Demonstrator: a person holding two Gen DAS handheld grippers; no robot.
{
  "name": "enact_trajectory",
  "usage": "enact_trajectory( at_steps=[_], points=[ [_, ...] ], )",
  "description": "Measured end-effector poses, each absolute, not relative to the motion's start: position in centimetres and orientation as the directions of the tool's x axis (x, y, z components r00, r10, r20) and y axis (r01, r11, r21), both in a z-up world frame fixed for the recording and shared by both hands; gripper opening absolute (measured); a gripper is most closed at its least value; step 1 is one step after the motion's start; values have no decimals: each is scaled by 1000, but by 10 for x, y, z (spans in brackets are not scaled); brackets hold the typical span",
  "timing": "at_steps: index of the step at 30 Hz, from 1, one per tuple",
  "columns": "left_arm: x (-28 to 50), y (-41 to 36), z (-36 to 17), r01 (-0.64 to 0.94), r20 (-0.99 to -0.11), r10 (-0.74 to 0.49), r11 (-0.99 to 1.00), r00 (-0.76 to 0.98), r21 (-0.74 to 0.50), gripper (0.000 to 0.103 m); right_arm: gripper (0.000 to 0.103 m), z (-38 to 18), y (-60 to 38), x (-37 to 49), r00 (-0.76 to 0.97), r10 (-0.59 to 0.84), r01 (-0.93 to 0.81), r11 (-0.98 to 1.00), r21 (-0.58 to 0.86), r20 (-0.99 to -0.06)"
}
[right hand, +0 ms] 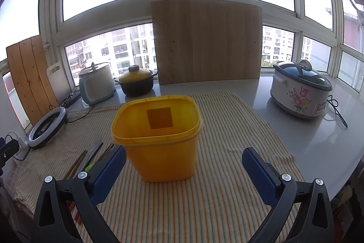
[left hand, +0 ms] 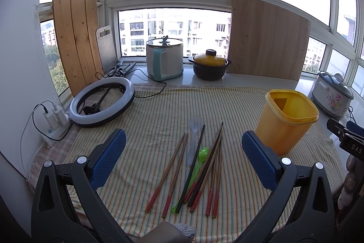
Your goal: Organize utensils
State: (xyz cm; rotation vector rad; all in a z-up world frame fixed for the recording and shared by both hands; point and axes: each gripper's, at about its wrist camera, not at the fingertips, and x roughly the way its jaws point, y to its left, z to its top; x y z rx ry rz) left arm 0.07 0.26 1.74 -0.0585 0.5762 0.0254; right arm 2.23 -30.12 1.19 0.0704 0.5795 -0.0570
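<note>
Several wooden chopsticks with red ends (left hand: 202, 172) lie in a loose pile on the striped cloth (left hand: 159, 111), with a green plastic spoon (left hand: 200, 159) among them and a clear plastic spoon (left hand: 194, 136) at the far side. My left gripper (left hand: 183, 152) is open and empty, above the pile. A yellow tub (left hand: 284, 120) stands upright and empty to the right of the pile. In the right wrist view the tub (right hand: 159, 138) is just ahead of my right gripper (right hand: 183, 165), which is open and empty. The chopsticks (right hand: 79, 163) show at the left, partly hidden behind the left finger.
A ring light (left hand: 102, 104) and a charger (left hand: 54, 120) lie at the left. A rice cooker (left hand: 165, 59), a yellow-lidded clay pot (left hand: 210, 64) and two wooden boards (left hand: 266, 47) stand along the window sill. A floral slow cooker (right hand: 300, 88) sits at the right on the white counter.
</note>
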Motion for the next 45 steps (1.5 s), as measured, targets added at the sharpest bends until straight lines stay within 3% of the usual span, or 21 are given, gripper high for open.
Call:
enact_trajectory(
  at_steps=[38, 45],
  points=[
    [10, 45, -15, -78, -599, 18, 994, 801, -75, 103, 103, -9, -241, 38, 780, 56, -53, 998, 24, -624],
    [17, 56, -26, -76, -610, 22, 995, 792, -63, 103, 103, -14, -223, 42, 786, 163, -135, 987, 91, -597]
  ],
)
